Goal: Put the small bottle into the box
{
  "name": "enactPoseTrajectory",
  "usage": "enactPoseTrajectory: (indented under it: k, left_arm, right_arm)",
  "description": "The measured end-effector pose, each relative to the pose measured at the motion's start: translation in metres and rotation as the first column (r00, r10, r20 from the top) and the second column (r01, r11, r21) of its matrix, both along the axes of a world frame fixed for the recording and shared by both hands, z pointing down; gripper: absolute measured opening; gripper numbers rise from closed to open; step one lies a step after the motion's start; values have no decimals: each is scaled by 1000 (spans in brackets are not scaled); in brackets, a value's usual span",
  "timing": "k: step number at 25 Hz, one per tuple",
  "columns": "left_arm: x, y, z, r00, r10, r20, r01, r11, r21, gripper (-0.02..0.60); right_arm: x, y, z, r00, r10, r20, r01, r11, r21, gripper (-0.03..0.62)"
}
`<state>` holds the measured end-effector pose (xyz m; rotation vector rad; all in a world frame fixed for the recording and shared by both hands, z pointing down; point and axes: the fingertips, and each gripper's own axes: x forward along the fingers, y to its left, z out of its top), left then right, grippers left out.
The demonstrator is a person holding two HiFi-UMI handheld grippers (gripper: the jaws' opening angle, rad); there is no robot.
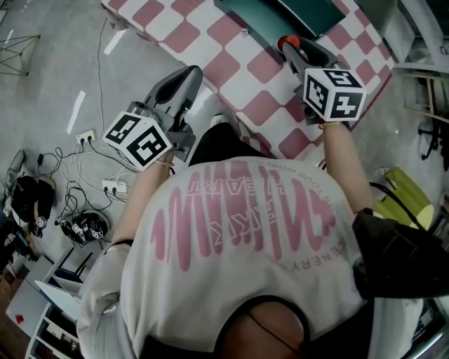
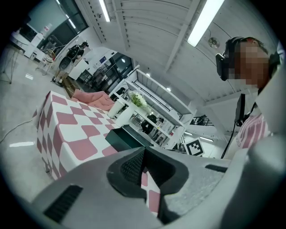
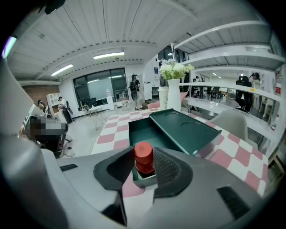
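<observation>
- Gripping the small bottle [image 3: 144,157], the right tool [image 3: 143,153] has its two pads clamped on the body, and the red cap stands up above them.
- In the right gripper view the bottle hangs over the near wall of the dark green box [image 3: 149,129], which is open and lies toward 12 o'clock from the cap.
- The box's lid [image 3: 185,127] leans tilted along the box's edge, at about 2 o'clock from the bottle.
- A white vase of pale flowers [image 3: 173,91] stands past the box at 12 o'clock, well apart from it.
- In the head view the right tool [image 1: 291,49] reaches over the pink-and-white checked worktop [image 1: 231,66]. The red cap of the bottle [image 1: 286,43] shows at its tip, just beside the box [image 1: 256,19] at 11 o'clock.
- The left tool [image 2: 143,154] has its pads together at the tips, with nothing between them; only a sliver of checked cloth shows through the gap lower down.
- In the head view the left tool [image 1: 184,80] hangs off the worktop's edge, at 8 o'clock from the right tool and well apart from the bottle.
- Seen from the left tool, the box [image 2: 123,138] lies on the worktop [image 2: 76,134] at about 11 o'clock.
</observation>
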<state>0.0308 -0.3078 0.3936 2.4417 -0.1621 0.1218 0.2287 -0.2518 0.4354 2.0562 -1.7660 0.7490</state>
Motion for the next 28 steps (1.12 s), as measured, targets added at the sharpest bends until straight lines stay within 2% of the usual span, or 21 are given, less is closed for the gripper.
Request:
enactPoseTrajectory:
  k: [3, 8, 12, 20, 28]
  left_arm:
    - [-5, 10, -5, 999, -35, -16, 35, 999, 3, 6]
    - [-21, 21, -11, 996, -89, -1, 89, 996, 12, 6]
    - [-34, 28, -15, 992, -130, 3, 130, 991, 19, 6]
    - [-58, 41, -24, 983, -181, 9, 180, 983, 44, 6]
    - [-73, 40, -27, 975, -224, 4, 223, 974, 49, 6]
  right_arm:
    - [-2, 2, 1, 999, -37, -16, 37, 999, -4, 129]
    - [-5, 2, 1, 995, -98, -20, 98, 995, -12, 127]
    - [-6, 3, 2, 987, -135, -86, 133, 991, -27, 126]
    - [-8, 3, 1, 988, -125, -85, 126, 992, 4, 124]
    - [-7, 3, 1, 994, -103, -39, 104, 994, 31, 135]
